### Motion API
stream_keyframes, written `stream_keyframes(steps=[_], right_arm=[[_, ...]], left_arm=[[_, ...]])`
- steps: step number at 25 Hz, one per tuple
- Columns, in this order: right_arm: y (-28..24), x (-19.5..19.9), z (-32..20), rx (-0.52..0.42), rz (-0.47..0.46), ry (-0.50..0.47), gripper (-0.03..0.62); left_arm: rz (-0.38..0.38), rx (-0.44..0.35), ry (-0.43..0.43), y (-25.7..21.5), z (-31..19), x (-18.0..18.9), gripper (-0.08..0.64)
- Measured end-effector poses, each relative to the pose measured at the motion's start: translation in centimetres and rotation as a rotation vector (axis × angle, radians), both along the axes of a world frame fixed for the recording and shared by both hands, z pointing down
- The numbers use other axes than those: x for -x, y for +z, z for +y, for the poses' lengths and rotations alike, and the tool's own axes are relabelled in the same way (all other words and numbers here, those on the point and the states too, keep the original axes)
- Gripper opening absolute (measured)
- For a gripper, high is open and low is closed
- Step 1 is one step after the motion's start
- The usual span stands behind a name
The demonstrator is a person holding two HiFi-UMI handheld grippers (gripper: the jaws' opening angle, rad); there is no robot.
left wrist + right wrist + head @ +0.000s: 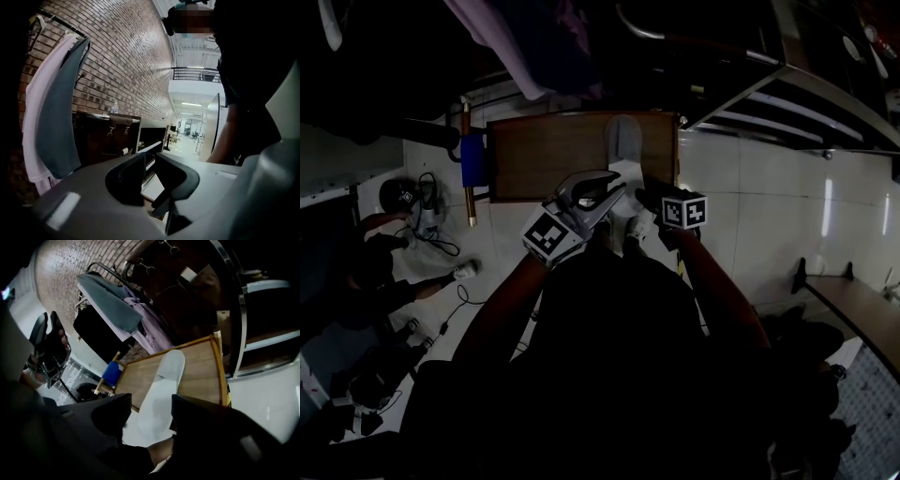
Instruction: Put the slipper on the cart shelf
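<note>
A white slipper [161,390] lies lengthwise on the wooden cart shelf [201,371], its heel sticking out over the shelf's near edge. In the head view the slipper [624,141] sits right of the middle of the shelf [553,155]. My right gripper [150,404] hovers at the heel with its jaws wide on either side, pads clear of the slipper; its marker cube is beside the slipper [645,199]. My left gripper [614,187] is just left of it over the shelf's near edge, jaws [150,164] narrowly apart with nothing between them.
A blue block [474,159] hangs at the cart's left end by a wooden handle. Garments [51,112] hang on a rack before a brick wall. A metal shelving frame [806,103] stands at the right. Cables and gear [422,225] lie on the floor at left.
</note>
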State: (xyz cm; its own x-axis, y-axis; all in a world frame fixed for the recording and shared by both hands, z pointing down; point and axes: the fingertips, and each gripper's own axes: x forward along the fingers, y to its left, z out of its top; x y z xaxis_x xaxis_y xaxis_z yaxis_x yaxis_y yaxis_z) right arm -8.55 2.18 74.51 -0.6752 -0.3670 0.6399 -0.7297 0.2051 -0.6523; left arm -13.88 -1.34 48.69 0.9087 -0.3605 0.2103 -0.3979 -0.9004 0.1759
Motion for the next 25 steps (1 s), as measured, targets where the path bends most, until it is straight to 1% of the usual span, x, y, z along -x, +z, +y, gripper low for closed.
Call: stream_keyframes(steps=[2, 4, 7, 9, 15, 17, 19, 20, 21, 22, 23, 25], right_arm=[[2.6, 0.1, 0.0, 0.076, -0.001, 0.024, 0.258], [4.8, 0.3, -0.1, 0.153, -0.02, 0.046, 0.273], [6.8, 0.8, 0.4, 0.229, -0.038, 0.041, 0.281], [7.6, 1.2, 0.7, 0.257, -0.049, 0.031, 0.281], [8.2, 3.2, 0.1, 0.298, -0.13, 0.027, 0.281], [8.4, 4.1, 0.2, 0.326, -0.146, 0.012, 0.279], [8.7, 5.0, 0.6, 0.355, -0.142, -0.018, 0.276], [8.9, 5.2, 0.7, 0.362, -0.128, -0.037, 0.266], [9.0, 5.4, 0.9, 0.362, -0.11, -0.054, 0.23], [9.2, 5.5, 0.9, 0.358, -0.095, -0.064, 0.163], [9.1, 5.6, 0.9, 0.353, -0.093, -0.067, 0.138], [8.8, 6.0, 0.8, 0.347, -0.114, -0.062, 0.11]], left_arm=[[-0.001, 0.019, 0.004, 0.5, -0.4, 0.3, 0.067], [-0.004, 0.034, 0.005, 1.1, -1.0, 0.6, 0.067], [-0.001, 0.048, 0.009, 1.9, -1.4, 1.1, 0.067], [0.002, 0.055, 0.018, 2.3, -1.5, 1.2, 0.067], [0.014, 0.071, 0.027, 3.1, -2.0, 1.4, 0.067], [0.012, 0.075, 0.027, 3.4, -2.0, 1.6, 0.067], [0.011, 0.078, 0.023, 3.5, -2.0, 1.9, 0.067], [0.013, 0.078, 0.019, 3.6, -2.1, 2.0, 0.067], [0.016, 0.079, 0.013, 3.6, -2.1, 2.2, 0.067], [0.018, 0.08, 0.007, 3.7, -2.2, 2.4, 0.067], [0.019, 0.083, 0.0, 3.8, -2.1, 2.6, 0.067], [0.018, 0.09, -0.013, 4.0, -2.1, 3.0, 0.067]])
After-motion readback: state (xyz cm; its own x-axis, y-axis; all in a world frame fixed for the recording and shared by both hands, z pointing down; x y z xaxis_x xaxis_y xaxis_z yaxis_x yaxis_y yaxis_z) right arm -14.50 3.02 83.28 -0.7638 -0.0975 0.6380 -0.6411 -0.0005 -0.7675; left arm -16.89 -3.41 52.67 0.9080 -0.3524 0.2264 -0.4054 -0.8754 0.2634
